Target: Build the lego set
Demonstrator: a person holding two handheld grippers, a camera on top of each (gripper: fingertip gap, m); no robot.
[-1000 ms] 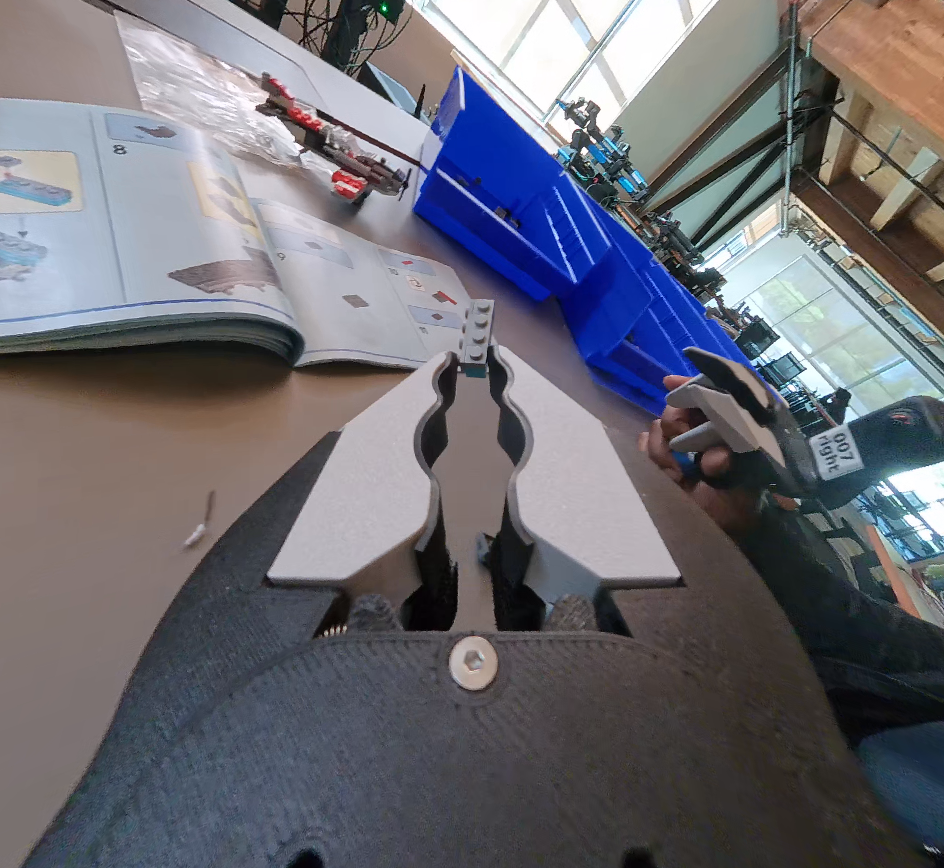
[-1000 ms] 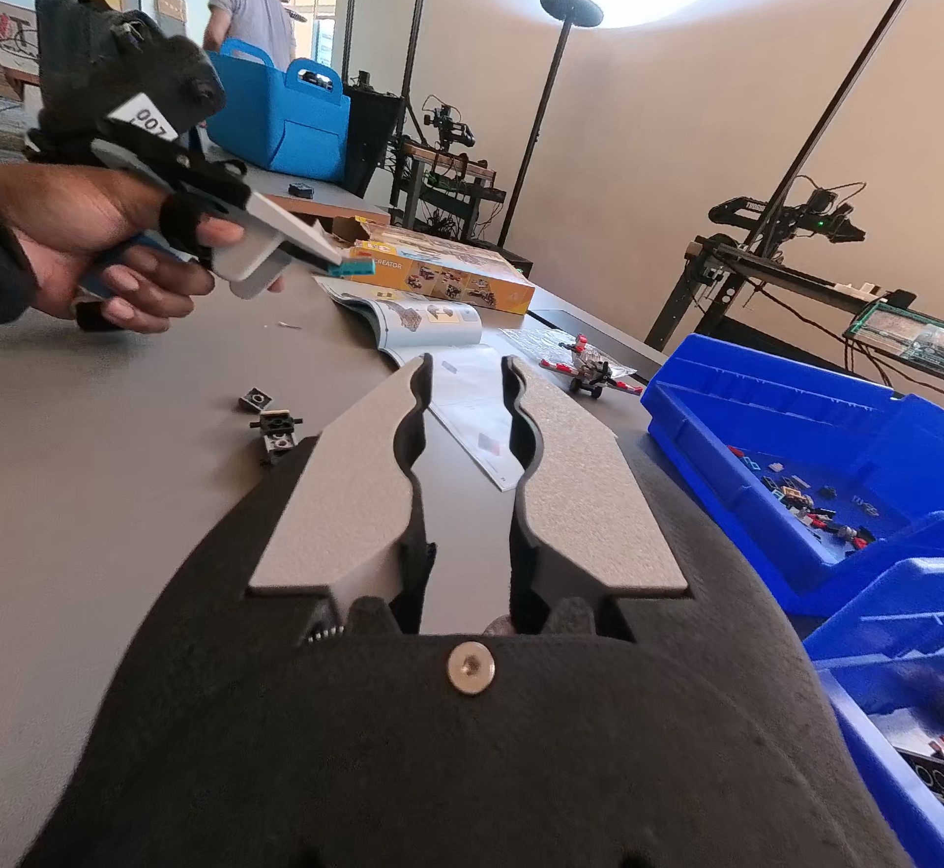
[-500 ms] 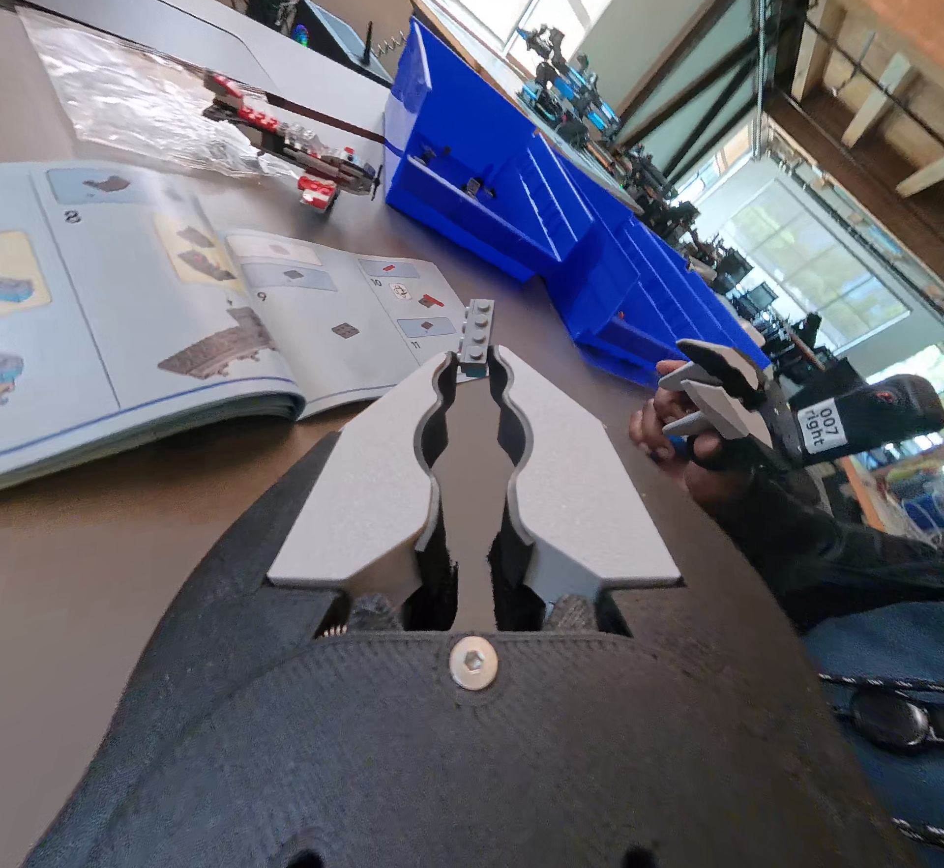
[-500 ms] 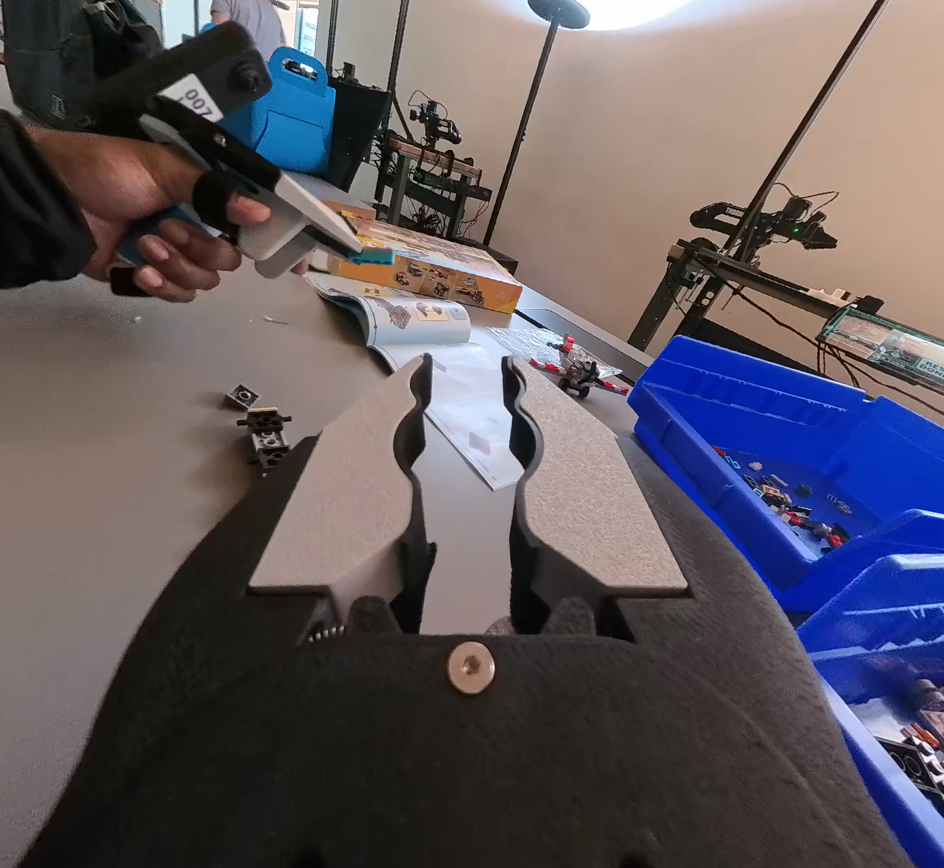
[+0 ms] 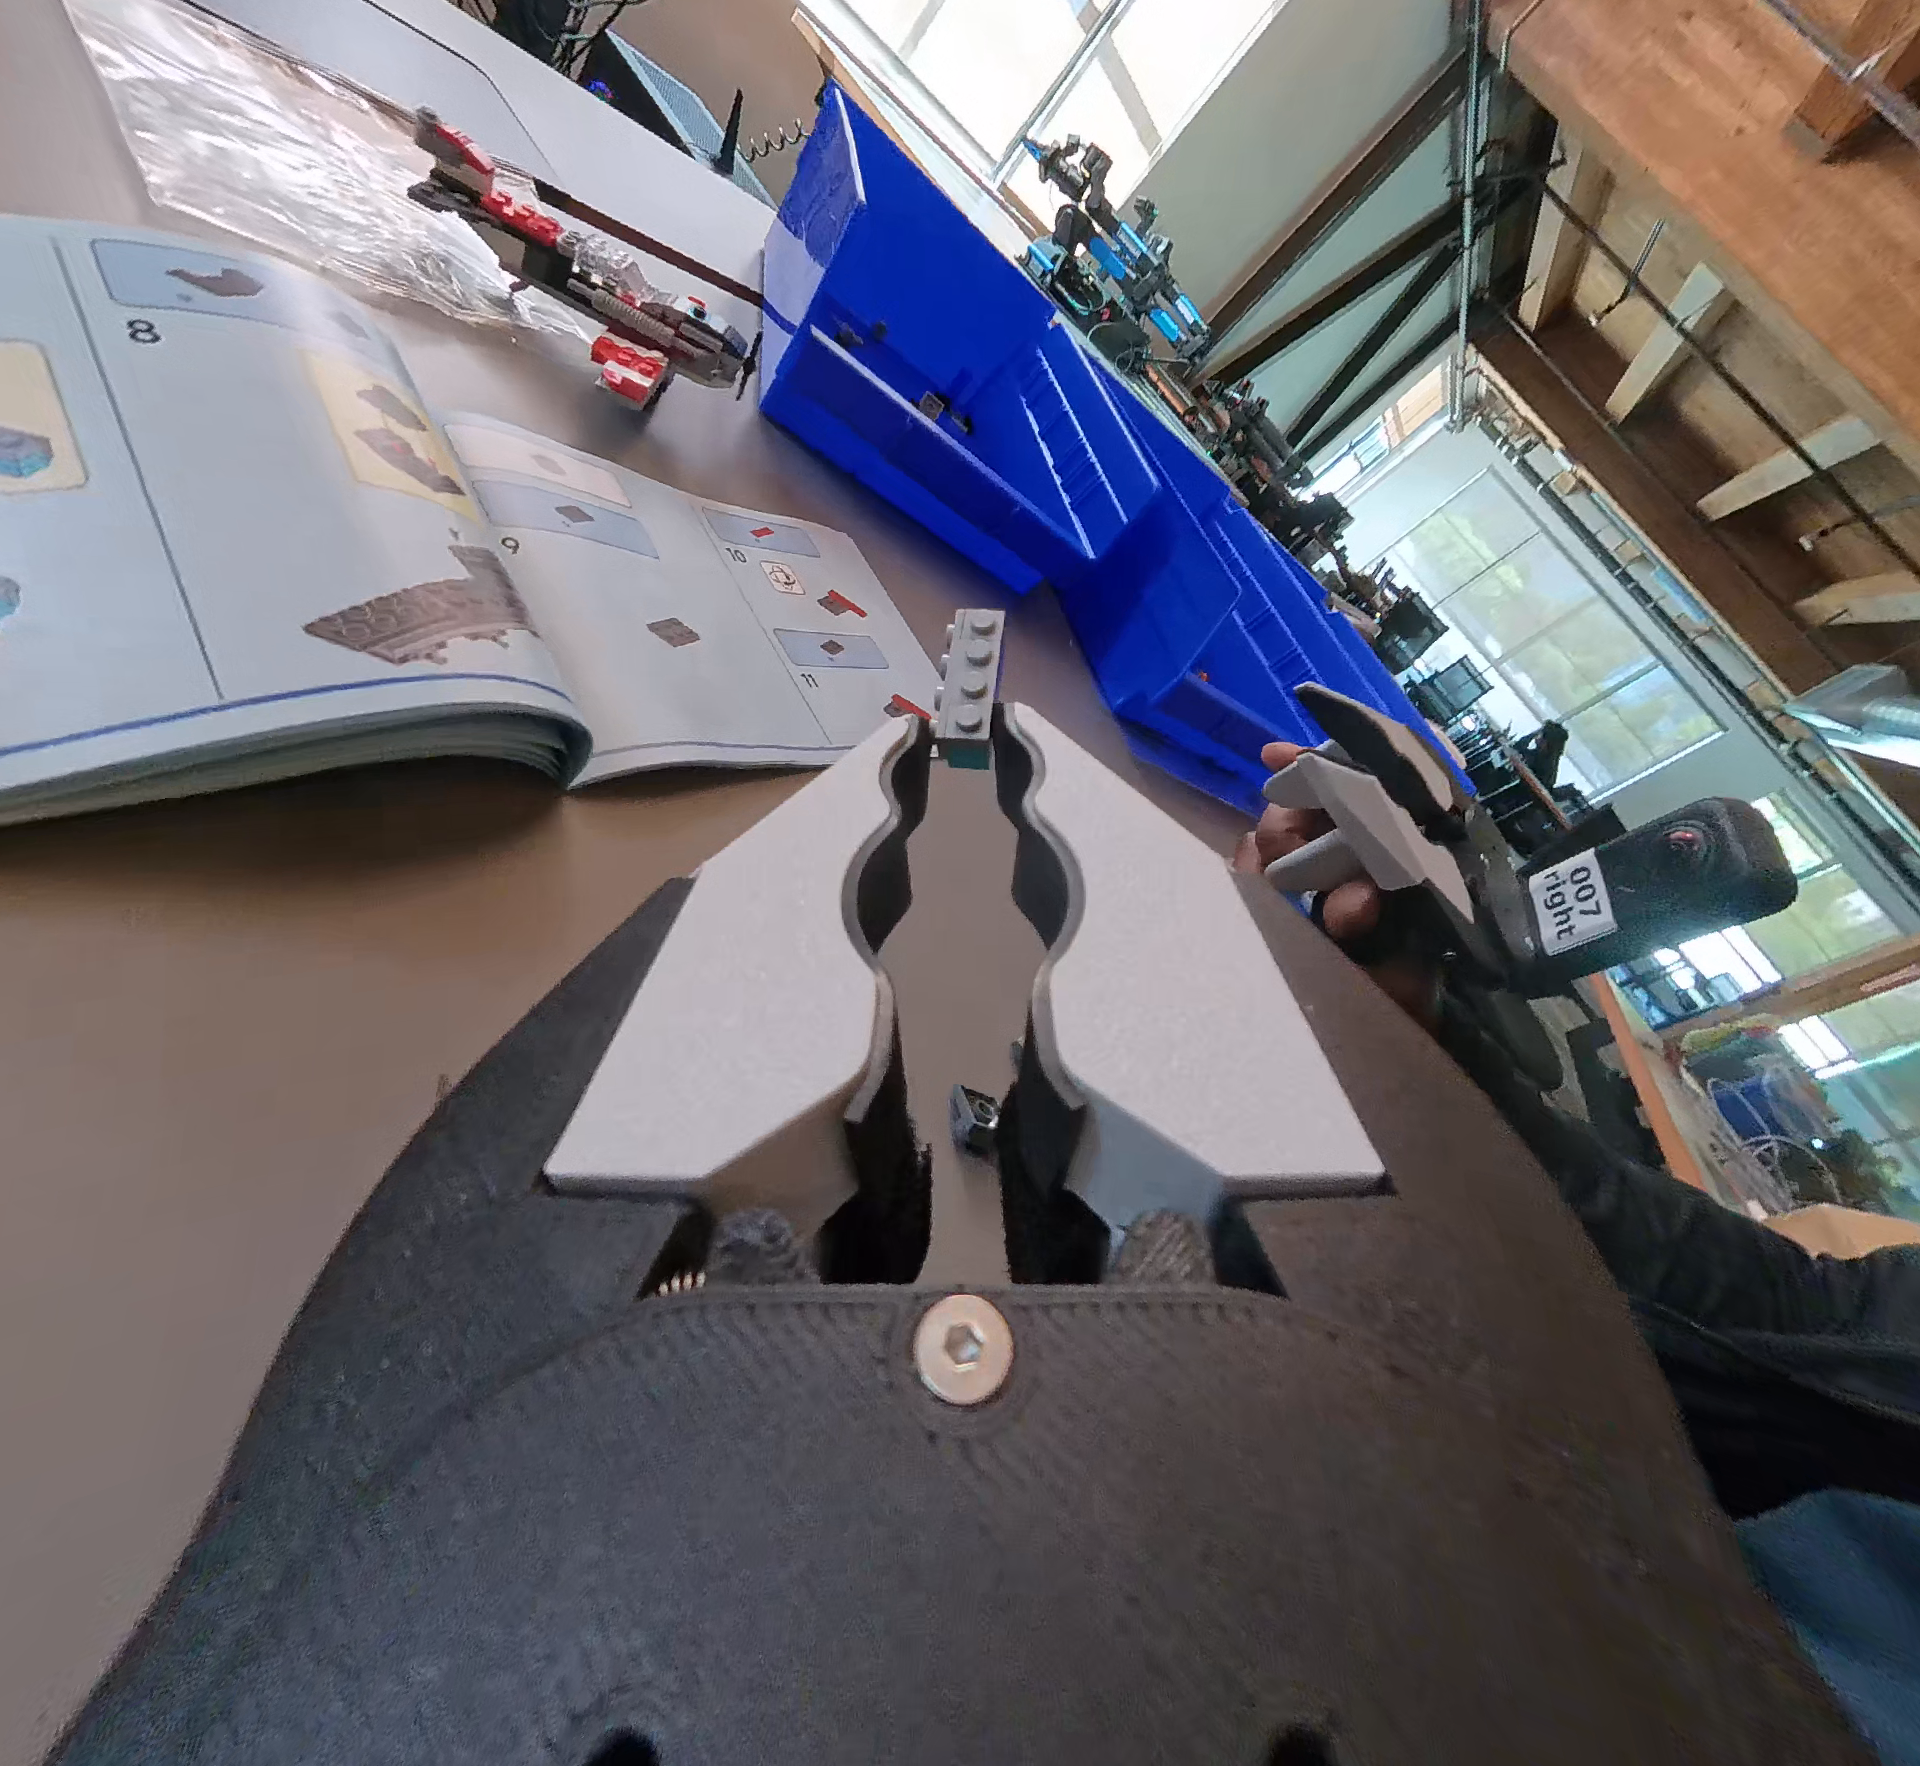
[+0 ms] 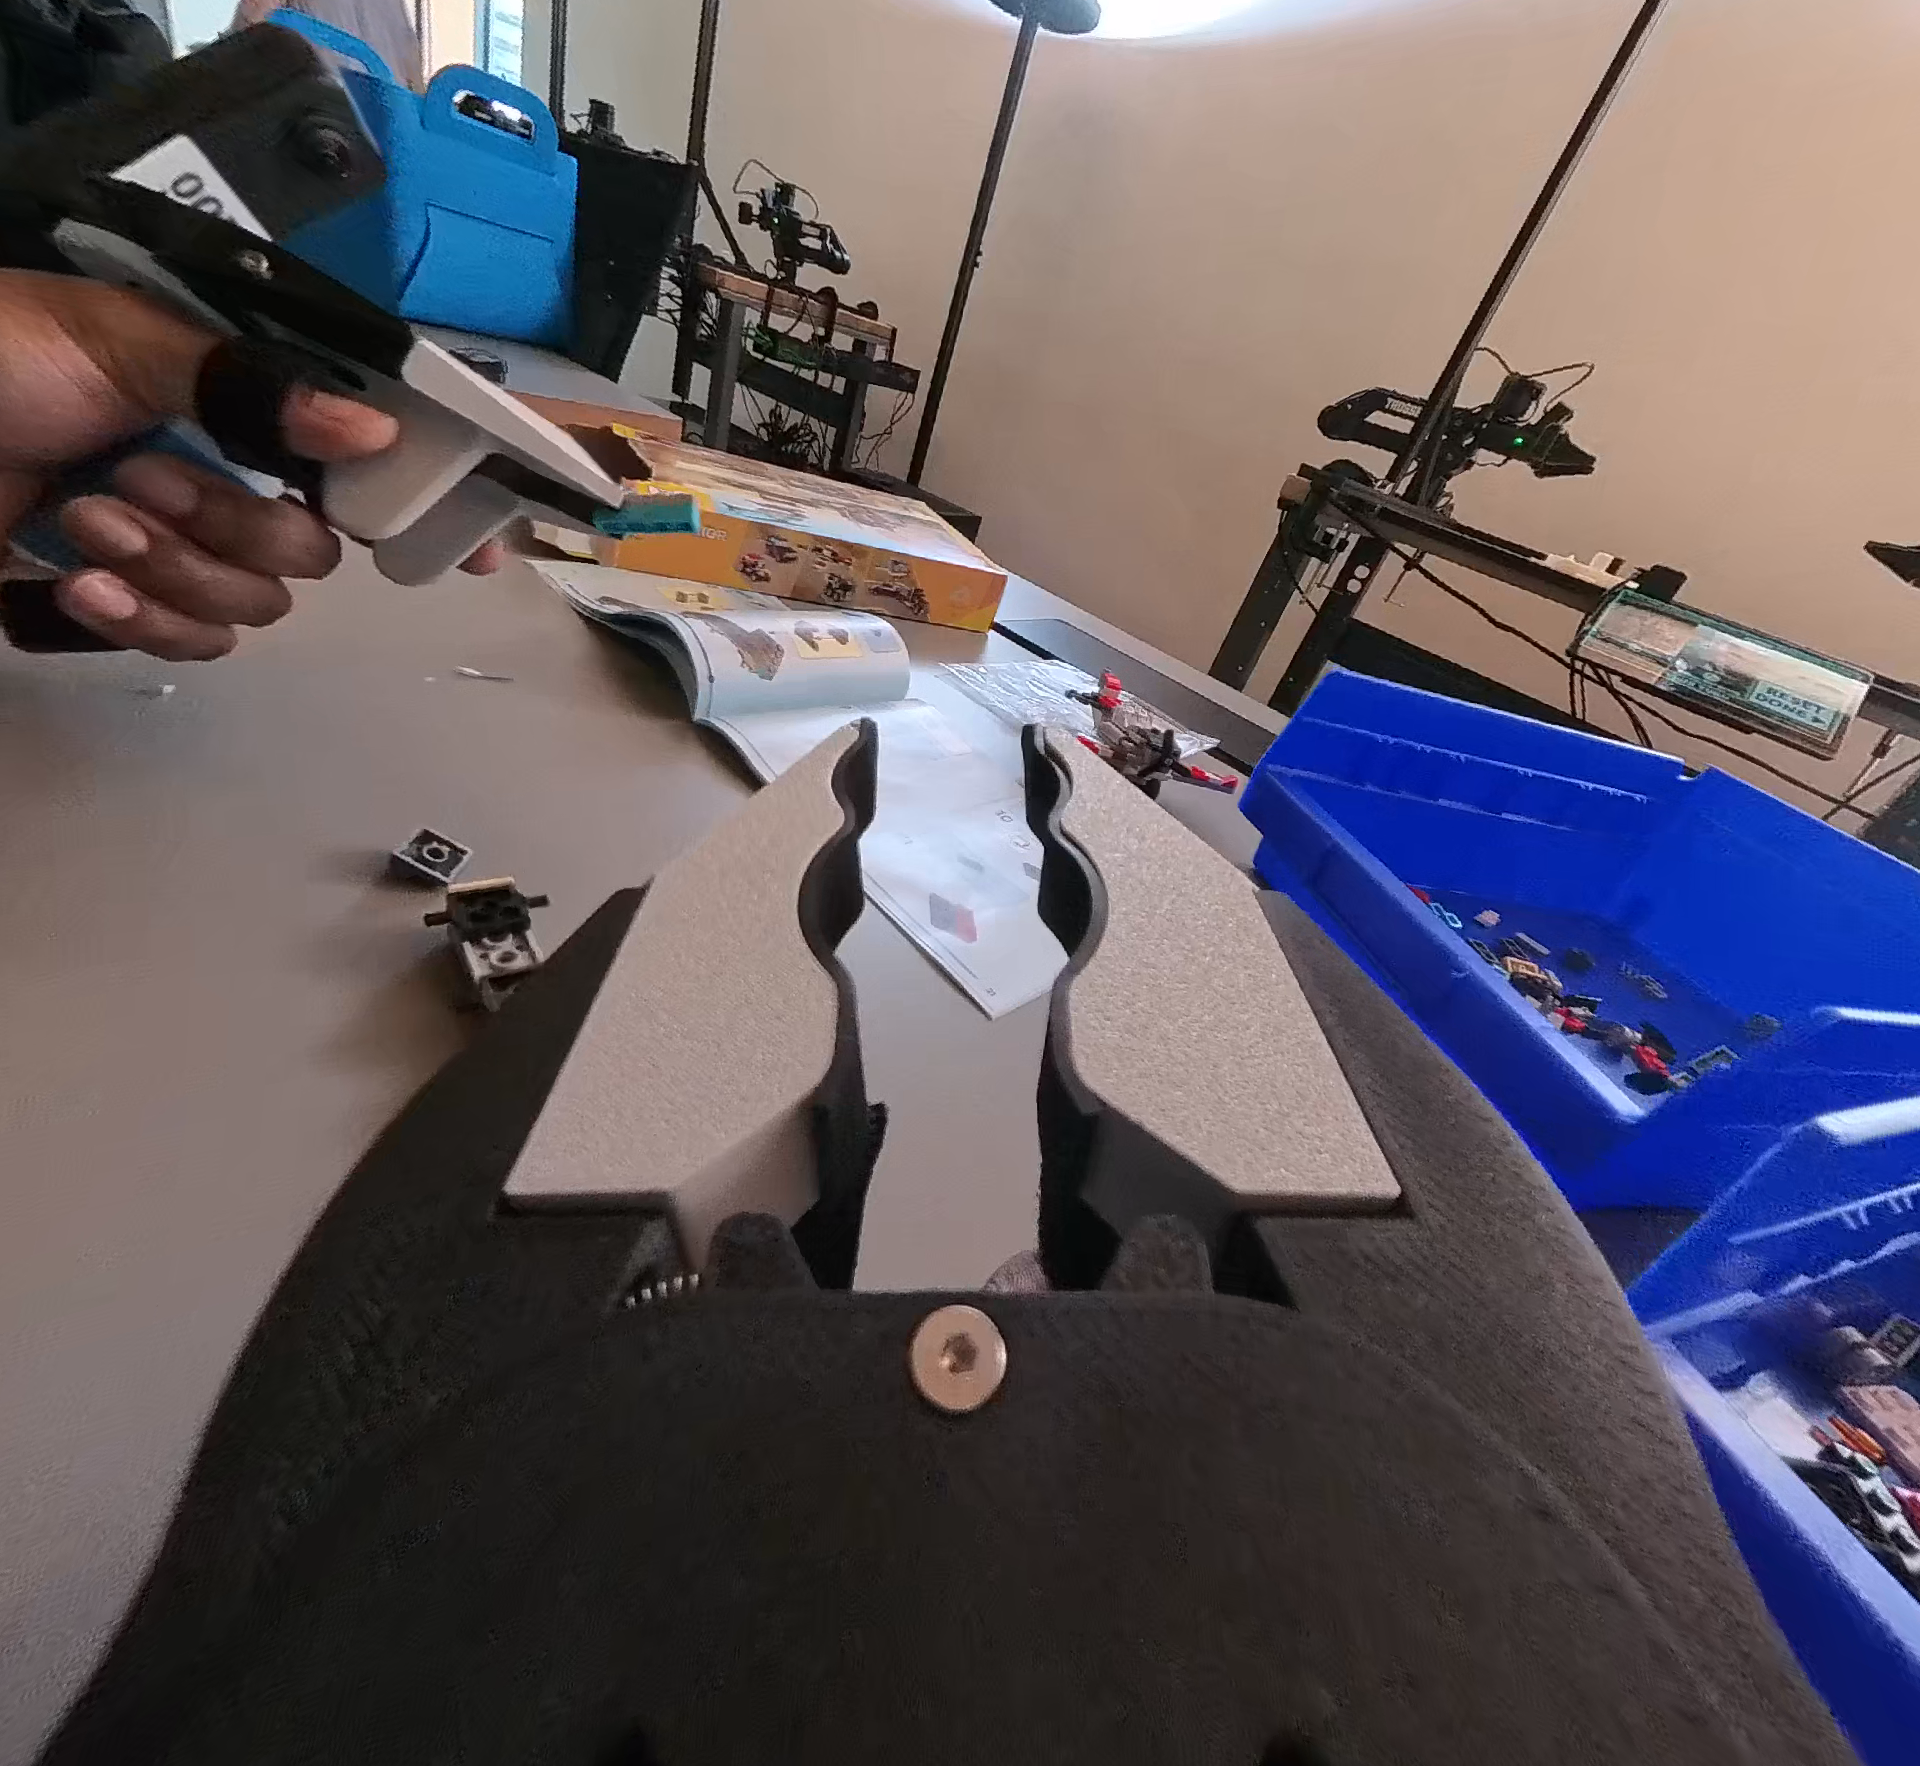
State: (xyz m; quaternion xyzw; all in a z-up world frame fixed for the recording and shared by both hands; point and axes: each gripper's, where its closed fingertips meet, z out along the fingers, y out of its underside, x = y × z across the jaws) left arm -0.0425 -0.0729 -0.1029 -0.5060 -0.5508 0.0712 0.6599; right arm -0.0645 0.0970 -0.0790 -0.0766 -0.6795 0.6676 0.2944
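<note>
My left gripper [image 5: 958, 729] is shut on a small grey plate with a teal layer [image 5: 968, 677] and holds it above the brown table. It shows from the side in the right wrist view [image 6: 649, 511]. My right gripper [image 6: 943, 742] is open and empty, low over the table; it also shows in the left wrist view [image 5: 1340, 781]. The open instruction booklet [image 5: 312, 511] lies ahead of the left gripper. Two small dark pieces [image 6: 488, 937] lie on the table left of my right gripper. One dark piece [image 5: 974, 1108] shows between my left fingers on the table.
Blue bins [image 6: 1579, 895] with several loose pieces stand at the right. A small red and grey model [image 5: 603, 314] rests on a clear bag [image 5: 249, 127] beyond the booklet. An orange set box [image 6: 821, 542] lies behind the booklet. A person stands far back by a blue tote [image 6: 457, 210]. Tip to tip, the grippers are about 20 centimetres apart. From the left gripper's tips to the dark piece [image 5: 974, 1108] is close to 12 centimetres. It is also in sight in the right wrist view [image 6: 429, 855].
My left gripper has tilted and shifted while still holding the plate. My right gripper has moved nearer the table and the bins; its jaws stay open.
</note>
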